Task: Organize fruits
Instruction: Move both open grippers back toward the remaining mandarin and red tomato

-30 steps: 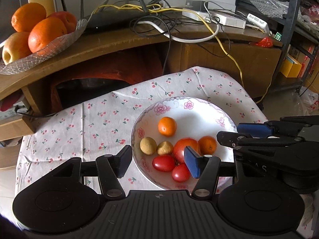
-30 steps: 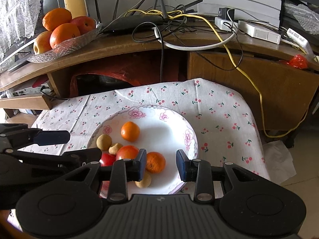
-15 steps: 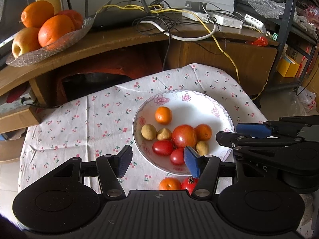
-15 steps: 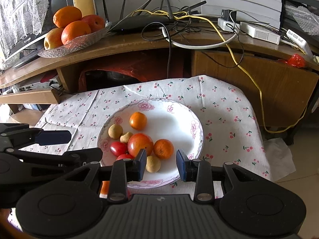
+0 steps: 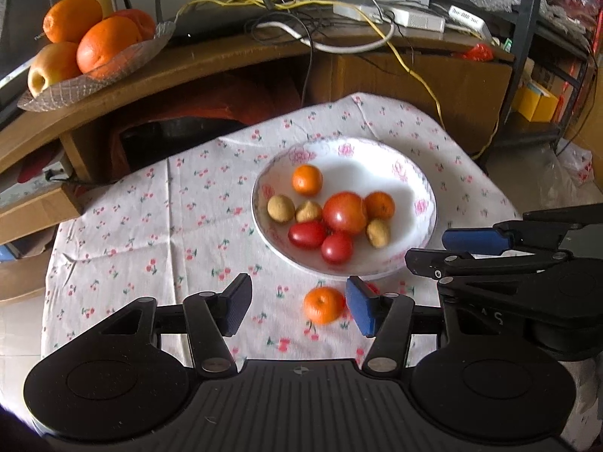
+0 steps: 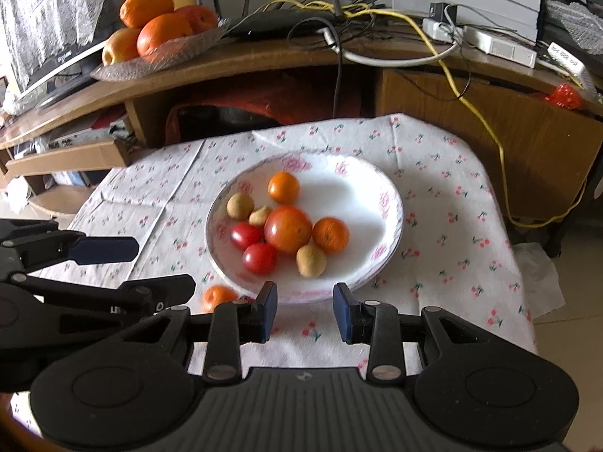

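Cherry-print cloth [image 5: 150,226] covers the table. Seen from the left gripper [image 5: 297,305], empty with jaws wide, a stray orange [image 5: 323,304] sits outside the plate [image 5: 422,226], probably the next pick. Over the right gripper [image 6: 304,310], open and empty, the fruit [image 6: 288,229] lies piled in the plate.

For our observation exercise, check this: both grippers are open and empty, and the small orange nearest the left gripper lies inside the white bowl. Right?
Not quite. That small orange lies on the tablecloth, outside the white bowl, as the left wrist view shows. The left gripper and right gripper are indeed open and empty.
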